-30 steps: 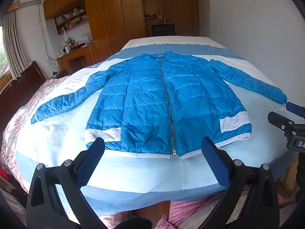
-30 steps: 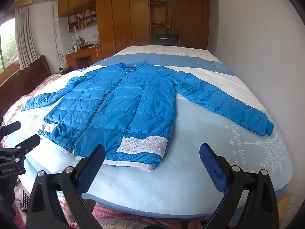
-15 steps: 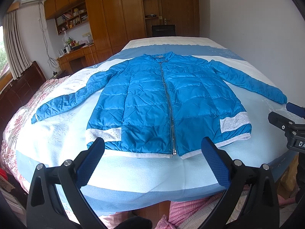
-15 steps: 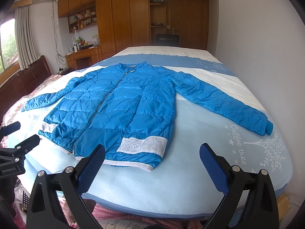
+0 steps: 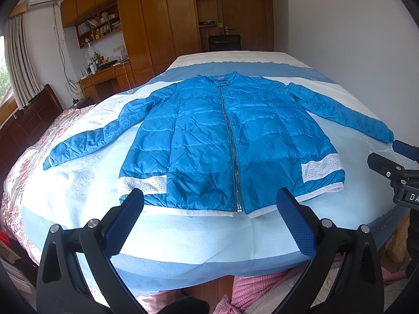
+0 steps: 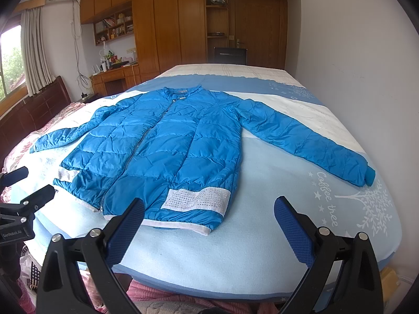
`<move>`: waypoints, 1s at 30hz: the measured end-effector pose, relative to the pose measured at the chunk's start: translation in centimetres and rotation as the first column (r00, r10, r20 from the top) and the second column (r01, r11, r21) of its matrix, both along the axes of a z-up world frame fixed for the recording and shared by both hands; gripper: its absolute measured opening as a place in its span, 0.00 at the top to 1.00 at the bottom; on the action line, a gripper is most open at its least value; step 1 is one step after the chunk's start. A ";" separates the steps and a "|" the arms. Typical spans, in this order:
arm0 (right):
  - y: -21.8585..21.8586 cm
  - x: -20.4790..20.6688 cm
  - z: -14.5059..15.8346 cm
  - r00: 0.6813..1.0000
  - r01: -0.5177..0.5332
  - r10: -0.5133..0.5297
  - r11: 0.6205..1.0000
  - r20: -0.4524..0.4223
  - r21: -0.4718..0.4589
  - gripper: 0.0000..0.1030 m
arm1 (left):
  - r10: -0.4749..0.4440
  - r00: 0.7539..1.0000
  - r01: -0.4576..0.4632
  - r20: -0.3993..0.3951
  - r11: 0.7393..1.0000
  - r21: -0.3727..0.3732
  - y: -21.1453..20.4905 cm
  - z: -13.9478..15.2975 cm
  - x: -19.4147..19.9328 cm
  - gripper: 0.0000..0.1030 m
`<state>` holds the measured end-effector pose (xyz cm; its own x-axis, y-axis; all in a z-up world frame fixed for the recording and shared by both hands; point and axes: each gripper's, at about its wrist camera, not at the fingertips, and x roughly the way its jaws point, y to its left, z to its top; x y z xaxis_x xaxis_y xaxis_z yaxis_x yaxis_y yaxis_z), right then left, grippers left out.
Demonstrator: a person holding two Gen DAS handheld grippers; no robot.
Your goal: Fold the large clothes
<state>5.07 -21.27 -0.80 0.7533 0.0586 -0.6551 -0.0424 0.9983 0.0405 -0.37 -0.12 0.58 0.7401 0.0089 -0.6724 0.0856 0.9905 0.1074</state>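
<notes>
A blue quilted jacket lies flat and zipped, front up, on the bed, both sleeves spread outward, white hem toward me. It also shows in the right wrist view. My left gripper is open and empty, held off the near bed edge, in front of the hem's middle. My right gripper is open and empty, in front of the jacket's right hem corner. Each gripper shows at the edge of the other's view.
A light blue blanket covers the bed. A white wall runs along the bed's right side. Wooden wardrobes and a desk stand at the far left. A dark headboard is at left.
</notes>
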 end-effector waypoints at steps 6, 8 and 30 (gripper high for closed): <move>-0.1 0.1 0.2 1.000 0.001 -0.001 1.000 -0.002 0.001 0.04 | 0.001 1.000 -0.001 -0.004 1.000 0.002 -0.2 0.1 0.2 0.03; -0.2 0.4 0.4 1.000 0.001 -0.001 1.000 -0.005 0.003 0.04 | 0.000 1.000 0.000 -0.008 1.000 0.003 -0.3 0.1 0.4 0.03; -13.0 12.6 -2.4 0.980 0.134 -0.104 0.975 -0.170 0.177 0.04 | -0.119 0.970 0.102 -0.213 0.991 -0.090 -3.8 -3.1 16.0 0.03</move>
<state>17.68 -34.27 -3.17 0.6494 0.1080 -0.7527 0.0980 0.9697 0.2236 15.61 -3.89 -2.54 0.5695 -0.1231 -0.8127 0.2075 0.9782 -0.0028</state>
